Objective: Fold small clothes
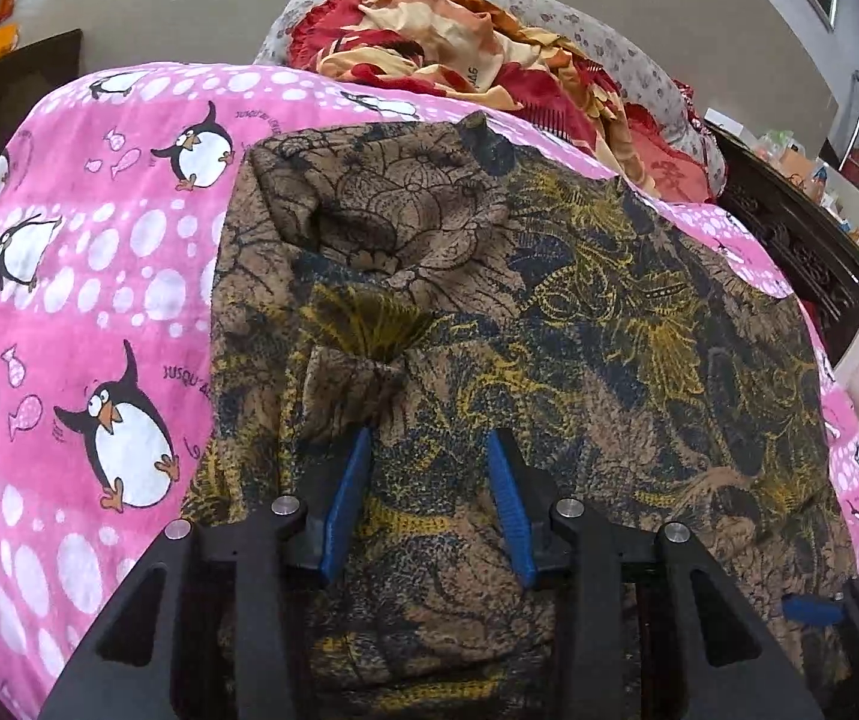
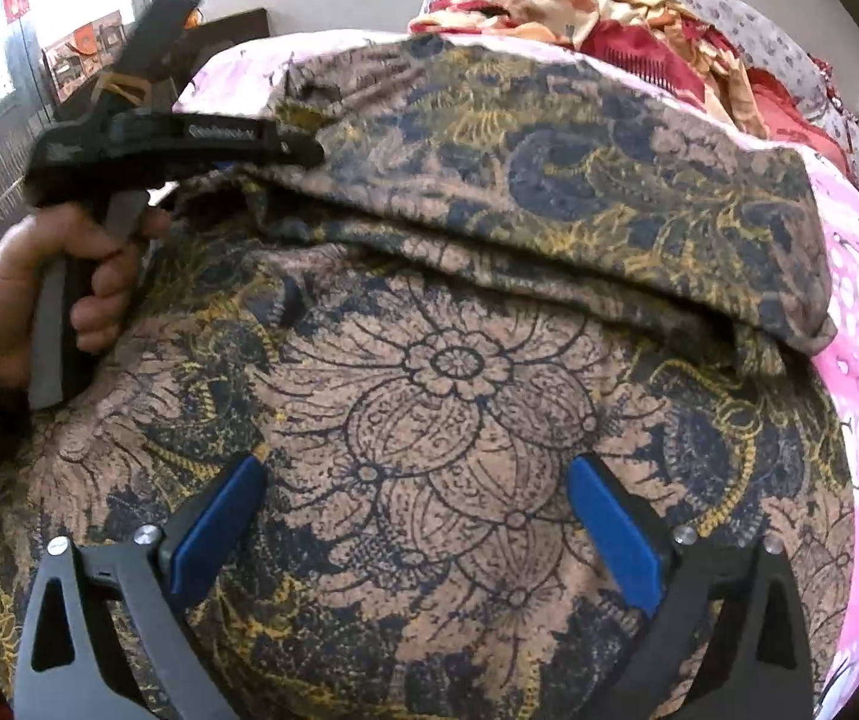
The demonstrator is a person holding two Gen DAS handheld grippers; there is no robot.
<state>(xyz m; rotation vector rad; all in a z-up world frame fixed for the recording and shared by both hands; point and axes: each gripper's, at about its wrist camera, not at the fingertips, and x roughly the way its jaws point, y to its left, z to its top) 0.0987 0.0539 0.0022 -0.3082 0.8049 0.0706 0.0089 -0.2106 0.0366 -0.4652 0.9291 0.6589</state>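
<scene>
Left wrist view: left gripper (image 1: 429,450) jaws apart over the brown floral garment (image 1: 549,312), which lies on a pink penguin sheet (image 1: 99,312) printed "JUSQU'"; right gripper (image 2: 417,474) jaws likewise apart above the same garment

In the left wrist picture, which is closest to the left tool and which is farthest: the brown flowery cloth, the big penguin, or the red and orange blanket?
1. Brown flowery cloth: right under the left tool.
2. Big penguin: off to the left, on the pink sheet.
3. Red and orange blanket: far back, at the top.
</scene>
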